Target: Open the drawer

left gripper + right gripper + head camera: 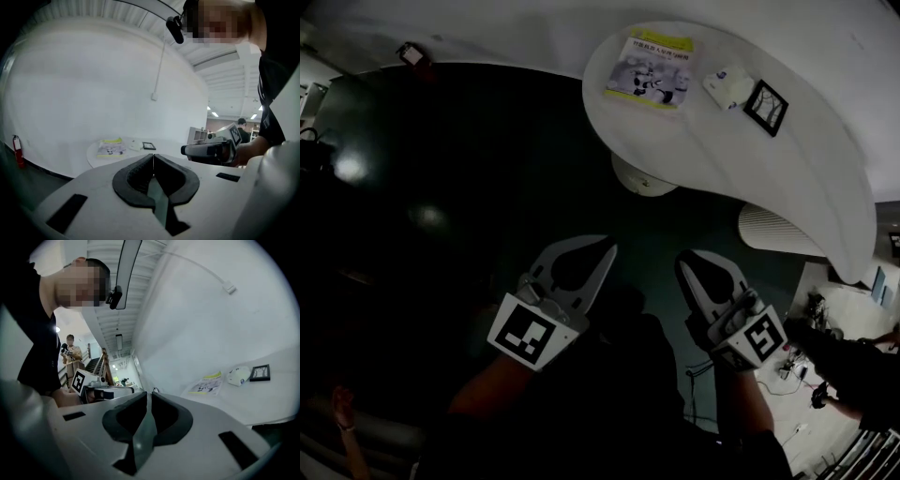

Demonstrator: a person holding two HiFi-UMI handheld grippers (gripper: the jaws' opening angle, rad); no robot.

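No drawer shows in any view. My left gripper (pixel 610 247) is held low over the dark floor with its jaws shut and nothing between them; its own view shows the tips meeting (pixel 153 155). Beside it on the right, my right gripper (pixel 682 259) is shut and empty too, its tips together (pixel 149 393). Both point toward a round white table (pixel 722 155). Each gripper appears in the other's view: the right gripper (pixel 208 149) and the left gripper (pixel 101 391).
On the table lie a yellow-edged booklet (pixel 650 70), a small white object (pixel 728 87) and a black frame (pixel 766 106). A curved white wall stands behind, with a red fire extinguisher (pixel 18 150) at its foot. People stand in the background (pixel 70 352).
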